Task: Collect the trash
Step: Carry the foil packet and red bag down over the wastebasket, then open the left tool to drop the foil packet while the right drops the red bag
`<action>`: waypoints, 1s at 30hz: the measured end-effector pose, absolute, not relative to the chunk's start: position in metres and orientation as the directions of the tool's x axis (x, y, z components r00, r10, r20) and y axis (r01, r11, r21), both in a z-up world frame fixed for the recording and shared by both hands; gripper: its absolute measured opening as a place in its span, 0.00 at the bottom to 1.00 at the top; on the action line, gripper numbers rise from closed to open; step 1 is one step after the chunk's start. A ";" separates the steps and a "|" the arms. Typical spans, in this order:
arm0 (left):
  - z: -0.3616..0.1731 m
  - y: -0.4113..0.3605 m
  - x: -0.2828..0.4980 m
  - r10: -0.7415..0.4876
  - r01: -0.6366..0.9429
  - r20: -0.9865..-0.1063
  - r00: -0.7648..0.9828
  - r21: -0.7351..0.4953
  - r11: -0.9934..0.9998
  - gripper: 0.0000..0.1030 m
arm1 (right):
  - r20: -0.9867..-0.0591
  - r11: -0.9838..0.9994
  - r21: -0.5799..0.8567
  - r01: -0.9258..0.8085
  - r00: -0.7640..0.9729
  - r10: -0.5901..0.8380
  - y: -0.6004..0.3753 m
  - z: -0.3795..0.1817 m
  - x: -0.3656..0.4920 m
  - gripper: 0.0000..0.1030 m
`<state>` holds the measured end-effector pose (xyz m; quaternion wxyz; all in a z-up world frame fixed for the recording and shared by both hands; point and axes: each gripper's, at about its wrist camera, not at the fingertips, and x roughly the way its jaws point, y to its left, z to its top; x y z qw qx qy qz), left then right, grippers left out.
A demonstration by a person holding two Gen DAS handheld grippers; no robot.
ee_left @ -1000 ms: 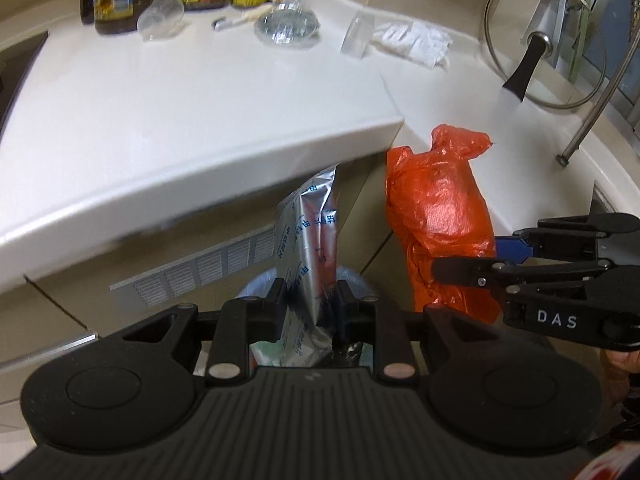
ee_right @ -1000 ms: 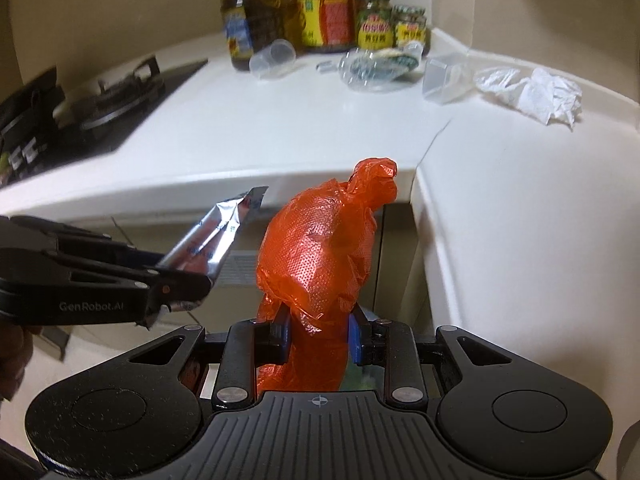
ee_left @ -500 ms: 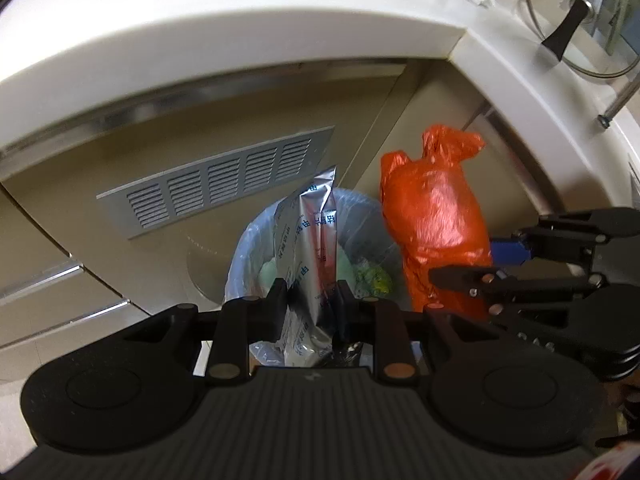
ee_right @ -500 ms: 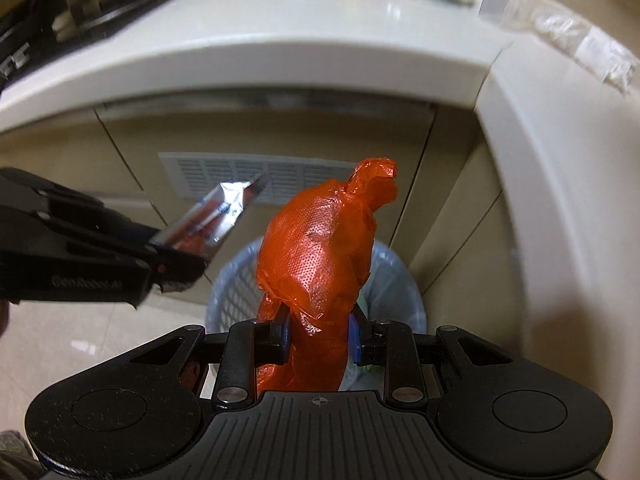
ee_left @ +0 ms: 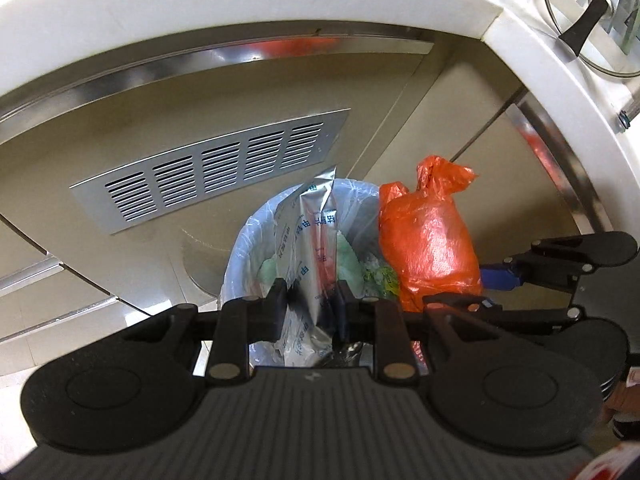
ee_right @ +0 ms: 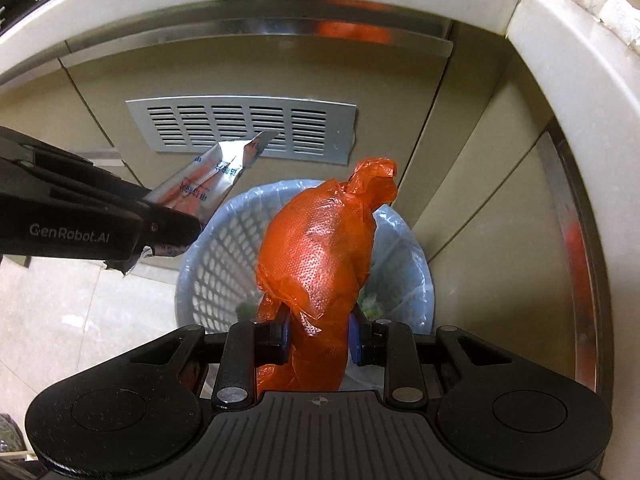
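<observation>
My left gripper (ee_left: 311, 306) is shut on a silver foil packet (ee_left: 310, 248) with blue and red print, held above the lined waste basket (ee_left: 244, 240). My right gripper (ee_right: 319, 330) is shut on a knotted orange plastic bag (ee_right: 324, 256), held over the same light blue mesh basket (ee_right: 216, 256). The orange bag also shows in the left wrist view (ee_left: 426, 240), to the right of the packet. The left gripper and its packet (ee_right: 216, 178) show at the left of the right wrist view. Green scraps lie inside the basket.
A cream counter edge (ee_left: 240, 4) curves overhead. Beige cabinet doors with a metal vent grille (ee_left: 212, 164) stand behind the basket. A glass pot lid (ee_left: 588, 20) rests on the counter at the right. Pale floor tiles (ee_right: 72, 312) lie left of the basket.
Both grippers have moved down and forward from counter height to just above the basket, each still holding its item. The countertop has slid out of view to the top.
</observation>
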<state>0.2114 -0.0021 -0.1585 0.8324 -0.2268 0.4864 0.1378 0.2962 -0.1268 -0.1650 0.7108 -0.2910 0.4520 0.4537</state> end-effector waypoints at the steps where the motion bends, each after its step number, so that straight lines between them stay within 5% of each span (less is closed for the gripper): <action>1: -0.159 -0.002 0.212 0.008 -0.451 -0.873 0.487 -0.244 0.859 0.21 | -0.907 0.421 -0.006 -0.907 0.182 0.379 -0.126 -0.167 0.295 0.27; 29: -0.184 -0.001 0.232 -0.021 -0.452 -0.887 0.461 -0.255 0.855 0.22 | -0.913 0.451 -0.001 -0.892 0.185 0.364 -0.124 -0.179 0.309 0.27; 30: -0.185 -0.001 0.232 -0.021 -0.457 -0.886 0.464 -0.259 0.851 0.28 | -0.913 0.452 0.000 -0.892 0.184 0.363 -0.124 -0.179 0.310 0.27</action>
